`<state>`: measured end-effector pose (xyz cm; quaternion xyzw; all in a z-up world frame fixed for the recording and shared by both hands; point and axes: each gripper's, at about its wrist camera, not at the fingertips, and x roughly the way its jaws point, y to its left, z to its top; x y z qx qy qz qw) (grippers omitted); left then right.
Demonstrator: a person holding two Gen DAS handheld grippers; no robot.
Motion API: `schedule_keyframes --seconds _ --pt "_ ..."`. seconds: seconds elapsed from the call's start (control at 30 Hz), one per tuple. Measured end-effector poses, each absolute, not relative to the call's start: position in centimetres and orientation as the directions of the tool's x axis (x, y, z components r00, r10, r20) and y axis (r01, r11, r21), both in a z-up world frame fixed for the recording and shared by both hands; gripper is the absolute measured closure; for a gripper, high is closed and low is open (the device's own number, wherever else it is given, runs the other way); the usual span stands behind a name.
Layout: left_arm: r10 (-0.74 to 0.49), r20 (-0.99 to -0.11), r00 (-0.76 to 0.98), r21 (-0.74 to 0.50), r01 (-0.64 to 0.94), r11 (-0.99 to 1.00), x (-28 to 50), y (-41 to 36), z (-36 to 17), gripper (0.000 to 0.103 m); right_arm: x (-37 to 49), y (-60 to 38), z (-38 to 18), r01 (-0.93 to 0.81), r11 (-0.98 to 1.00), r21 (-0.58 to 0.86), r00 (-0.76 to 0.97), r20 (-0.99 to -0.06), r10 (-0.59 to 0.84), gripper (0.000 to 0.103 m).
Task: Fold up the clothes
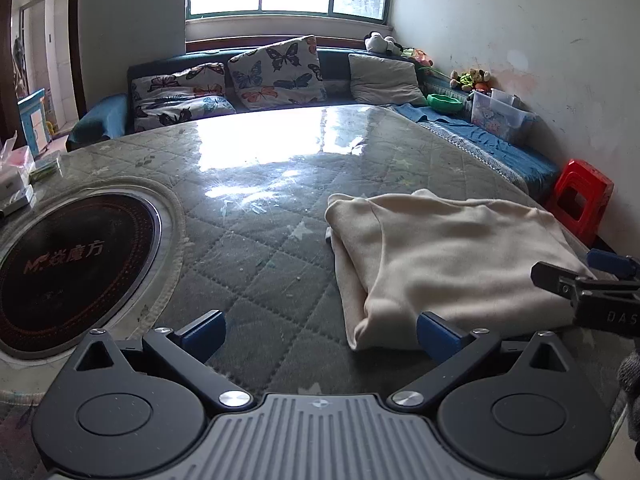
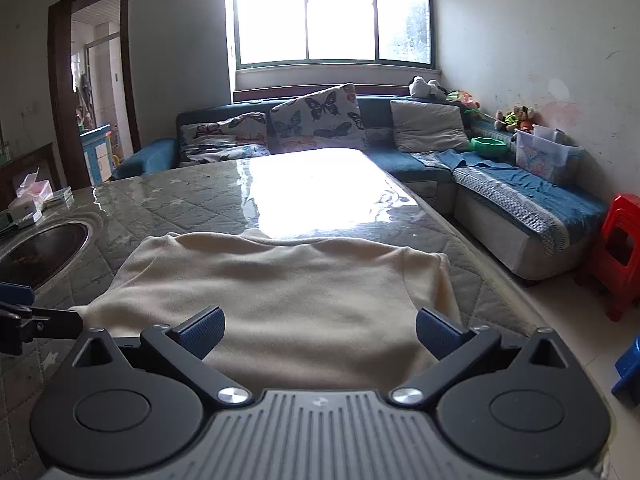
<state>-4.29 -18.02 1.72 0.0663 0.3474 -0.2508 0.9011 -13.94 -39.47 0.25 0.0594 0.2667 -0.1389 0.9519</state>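
A cream garment (image 1: 452, 264) lies folded flat on the quilted green table (image 1: 248, 248), toward its right side. My left gripper (image 1: 320, 326) stands open over bare table, and its right finger (image 1: 436, 336) sits at the garment's near left corner with nothing between the pads. In the right wrist view the garment (image 2: 280, 280) spreads out ahead. My right gripper (image 2: 320, 320) is open above its near edge and the pads do not press on the cloth. Each gripper shows at the edge of the other's view: the right gripper (image 1: 592, 292) and the left gripper (image 2: 24, 316).
A round black hob (image 1: 76, 272) is set into the table at the left, with small boxes (image 1: 16, 184) behind it. A blue sofa with butterfly cushions (image 1: 276, 72) runs along the far side and right. A red stool (image 2: 620, 248) and a blue stool (image 2: 628, 364) stand on the floor at right.
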Motion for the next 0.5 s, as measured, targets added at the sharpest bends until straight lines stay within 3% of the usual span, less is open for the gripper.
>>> schedule_keyframes --seconds 0.5 --pt "-0.425 -0.646 0.634 -0.006 0.552 0.833 -7.9 -17.8 0.4 0.000 -16.9 -36.5 -0.3 0.327 0.945 -0.020 0.793 -0.538 -0.286 0.000"
